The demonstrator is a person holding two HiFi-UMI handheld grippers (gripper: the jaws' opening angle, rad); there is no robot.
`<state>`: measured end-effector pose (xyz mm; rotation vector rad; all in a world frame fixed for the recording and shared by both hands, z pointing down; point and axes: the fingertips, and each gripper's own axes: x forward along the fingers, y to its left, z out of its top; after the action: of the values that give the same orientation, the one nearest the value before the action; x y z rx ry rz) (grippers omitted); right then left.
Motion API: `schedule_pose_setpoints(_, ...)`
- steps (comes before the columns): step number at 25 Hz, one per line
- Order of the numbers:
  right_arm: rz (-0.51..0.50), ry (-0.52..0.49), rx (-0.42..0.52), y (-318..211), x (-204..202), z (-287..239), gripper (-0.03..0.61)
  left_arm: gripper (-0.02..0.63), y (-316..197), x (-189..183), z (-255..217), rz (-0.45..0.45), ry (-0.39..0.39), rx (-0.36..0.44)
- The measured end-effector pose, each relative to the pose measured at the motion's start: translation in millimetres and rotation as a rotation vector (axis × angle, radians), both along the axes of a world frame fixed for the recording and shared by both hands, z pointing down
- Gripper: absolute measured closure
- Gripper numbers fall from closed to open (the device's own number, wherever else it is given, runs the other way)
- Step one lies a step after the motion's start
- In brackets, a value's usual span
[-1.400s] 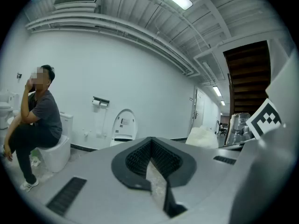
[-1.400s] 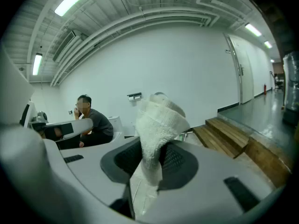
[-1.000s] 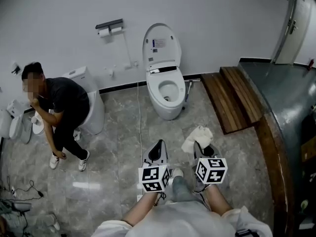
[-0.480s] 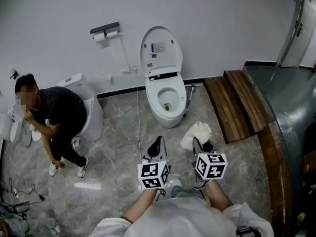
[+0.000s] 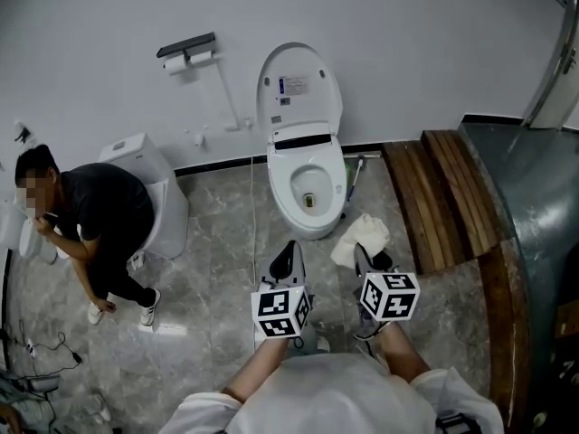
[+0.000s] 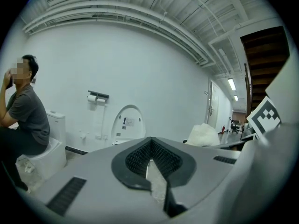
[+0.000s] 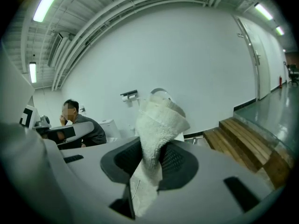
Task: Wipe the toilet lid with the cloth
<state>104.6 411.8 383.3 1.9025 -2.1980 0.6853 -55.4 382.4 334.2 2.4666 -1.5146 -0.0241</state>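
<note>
A white toilet [image 5: 308, 188] stands against the far wall with its lid [image 5: 298, 84] raised upright. My right gripper [image 5: 366, 259] is shut on a white fluffy cloth [image 5: 360, 240], which hangs just short of the bowl's right front. In the right gripper view the cloth [image 7: 159, 125] sticks up between the pads and hides most of the lid [image 7: 161, 93]. My left gripper [image 5: 288, 259] is shut and empty, pointing at the bowl's front. The left gripper view shows the lid [image 6: 128, 122] ahead and the cloth [image 6: 203, 135] off to the right.
A person [image 5: 99, 211] sits on a second toilet [image 5: 158, 183] at the left. A paper holder [image 5: 188, 52] hangs on the wall. A wooden step [image 5: 448, 197] and a grey raised floor [image 5: 534, 206] lie at the right. A thin cable [image 5: 256, 206] runs over the tiles.
Both grippers have moved forward toward the toilet, the right one still carrying the cloth. The toilet now sits closer and larger in the head view.
</note>
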Motion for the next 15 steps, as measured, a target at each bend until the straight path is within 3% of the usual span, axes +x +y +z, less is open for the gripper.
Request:
schedule_pose_setpoints(9,0.026,0.007,-0.014,-100,23,16,0.483,0.6,-113,21,14,0.015,0.019,-0.004)
schedule_pose_setpoints(15,-0.004,0.005,-0.027,-198,13,8,0.483,0.6,-211,24,5,0.024,0.01,-0.008)
